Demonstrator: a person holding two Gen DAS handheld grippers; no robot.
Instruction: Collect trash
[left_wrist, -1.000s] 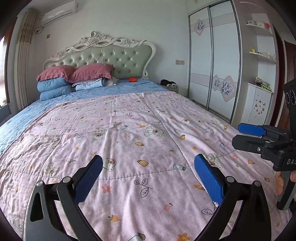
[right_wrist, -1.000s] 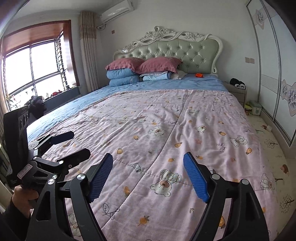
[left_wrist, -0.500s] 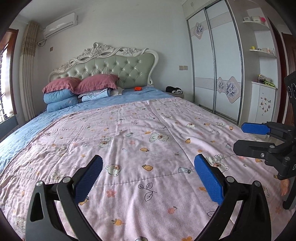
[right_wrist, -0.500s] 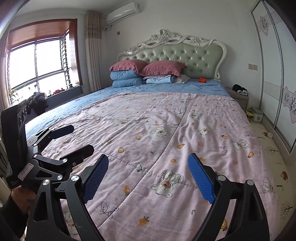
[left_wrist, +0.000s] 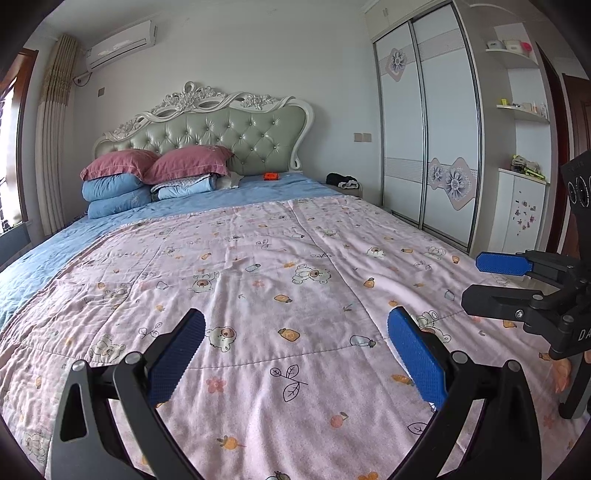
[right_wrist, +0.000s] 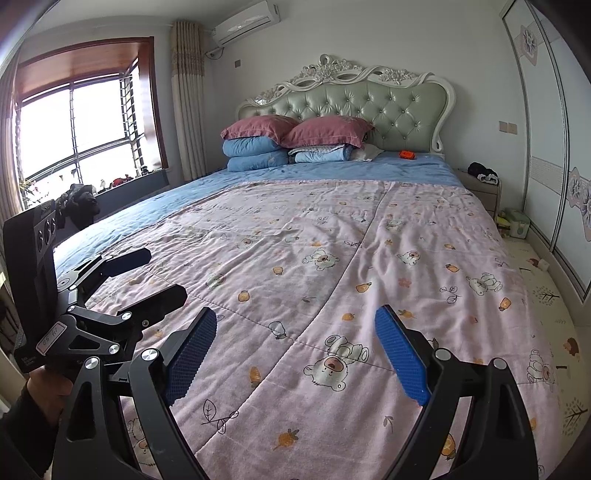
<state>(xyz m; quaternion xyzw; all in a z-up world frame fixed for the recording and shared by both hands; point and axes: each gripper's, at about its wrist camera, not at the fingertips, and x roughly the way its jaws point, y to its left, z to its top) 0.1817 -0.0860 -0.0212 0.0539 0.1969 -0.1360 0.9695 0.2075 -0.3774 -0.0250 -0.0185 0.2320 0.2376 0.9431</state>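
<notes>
Both tongs (left_wrist: 295, 332) (right_wrist: 295, 332) gape empty above the quilt (left_wrist: 277, 258)

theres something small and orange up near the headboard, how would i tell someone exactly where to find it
Start at the green tufted headboard and drop to the blue sheet below its right half. The orange item lies flat there, right of the stacked pillows. It is the only bright orange thing on that sheet.
</notes>
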